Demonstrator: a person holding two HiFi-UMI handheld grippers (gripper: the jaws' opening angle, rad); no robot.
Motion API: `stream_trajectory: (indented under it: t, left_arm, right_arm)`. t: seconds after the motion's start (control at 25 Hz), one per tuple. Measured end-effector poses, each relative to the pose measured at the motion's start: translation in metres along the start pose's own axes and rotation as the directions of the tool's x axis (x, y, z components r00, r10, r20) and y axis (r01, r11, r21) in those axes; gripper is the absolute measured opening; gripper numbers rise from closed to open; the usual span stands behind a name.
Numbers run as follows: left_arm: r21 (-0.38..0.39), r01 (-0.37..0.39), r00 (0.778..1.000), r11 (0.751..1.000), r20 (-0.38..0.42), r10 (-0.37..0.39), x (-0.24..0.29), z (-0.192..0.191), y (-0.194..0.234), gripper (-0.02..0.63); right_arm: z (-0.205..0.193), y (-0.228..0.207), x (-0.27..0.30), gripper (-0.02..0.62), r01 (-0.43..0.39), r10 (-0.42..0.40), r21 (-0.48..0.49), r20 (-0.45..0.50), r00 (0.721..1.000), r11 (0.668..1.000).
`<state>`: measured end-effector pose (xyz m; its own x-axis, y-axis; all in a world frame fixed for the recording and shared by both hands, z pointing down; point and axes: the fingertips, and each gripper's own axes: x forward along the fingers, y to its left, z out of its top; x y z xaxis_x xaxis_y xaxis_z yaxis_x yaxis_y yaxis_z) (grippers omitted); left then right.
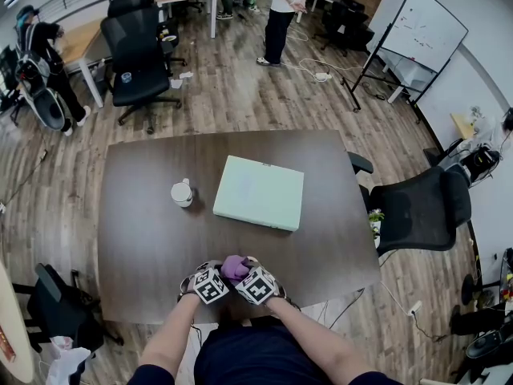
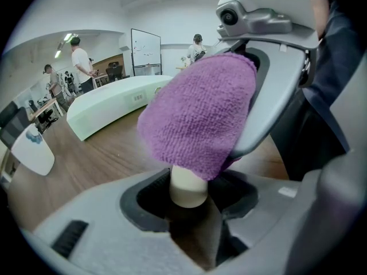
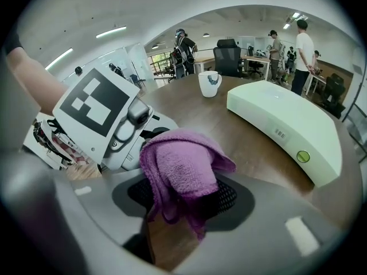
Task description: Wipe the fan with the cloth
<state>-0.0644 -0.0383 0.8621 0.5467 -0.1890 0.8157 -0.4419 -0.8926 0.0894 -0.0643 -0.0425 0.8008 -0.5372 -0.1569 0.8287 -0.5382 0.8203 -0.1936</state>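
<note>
A purple cloth (image 1: pixel 235 267) sits bunched between my two grippers at the front edge of the brown table (image 1: pixel 144 239). In the left gripper view the cloth (image 2: pixel 198 113) covers the top of the fan, and only the fan's cream stem (image 2: pixel 189 185) shows below it. My left gripper (image 2: pixel 189 205) is shut on that stem. In the right gripper view the cloth (image 3: pixel 180 173) hangs between the jaws of my right gripper (image 3: pixel 183 205), which stand wide and do not press on it. The fan's head is hidden under the cloth.
A flat pale-green box (image 1: pixel 260 192) lies mid-table, with a white mug (image 1: pixel 182 192) to its left. A black office chair (image 1: pixel 421 207) stands at the table's right edge and another (image 1: pixel 136 54) beyond its far side. A person (image 1: pixel 280 14) stands far back near a whiteboard (image 1: pixel 425 26).
</note>
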Motion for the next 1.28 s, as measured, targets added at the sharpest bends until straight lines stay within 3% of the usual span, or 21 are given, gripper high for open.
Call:
stream_trajectory:
  t: [0.24, 0.48, 0.64, 0.76, 0.84, 0.88, 1.04, 1.28]
  left_arm:
    - [-0.001, 0.000, 1.000, 1.000, 0.000, 0.000, 0.001, 0.003, 0.001, 0.209]
    - [-0.001, 0.000, 1.000, 1.000, 0.001, 0.000, 0.003, 0.001, 0.001, 0.209]
    - [0.000, -0.001, 1.000, 1.000, -0.001, 0.001, 0.001, 0.000, 0.001, 0.209]
    - [0.000, -0.002, 1.000, 1.000, 0.000, 0.002, 0.000, 0.001, 0.001, 0.209]
    - [0.001, -0.002, 1.000, 1.000, -0.002, 0.002, 0.001, 0.001, 0.001, 0.209]
    - [0.000, -0.001, 1.000, 1.000, -0.002, 0.001, 0.001, 0.002, 0.001, 0.209]
    - [0.000, -0.001, 1.000, 1.000, -0.002, 0.001, 0.000, 0.002, 0.001, 0.209]
    - [-0.002, -0.002, 1.000, 1.000, 0.000, 0.002, 0.000, 0.001, 0.001, 0.209]
  right_arm:
    - [0.002, 0.002, -0.013, 0.291, 0.011, -0.010, -0.047, 0.015, 1.000, 0.999]
    - [0.010, -0.003, -0.028, 0.291, 0.072, -0.067, -0.120, 0.048, 0.997, 0.990]
    - [0.018, -0.002, -0.026, 0.336, 0.050, -0.041, -0.162, 0.055, 0.998, 0.986]
    - [0.023, -0.004, -0.020, 0.413, 0.029, -0.019, -0.223, 0.045, 0.999, 0.974]
    - [0.025, -0.006, -0.015, 0.414, 0.011, -0.003, -0.252, 0.033, 0.999, 0.968]
    - [0.026, -0.007, -0.013, 0.410, 0.010, -0.003, -0.262, 0.028, 1.000, 0.965]
    - [0.029, -0.009, -0.005, 0.265, 0.006, -0.005, -0.266, 0.004, 1.000, 0.964]
    - [0.027, 0.001, -0.001, 0.173, -0.003, 0.001, -0.257, -0.010, 1.000, 0.966]
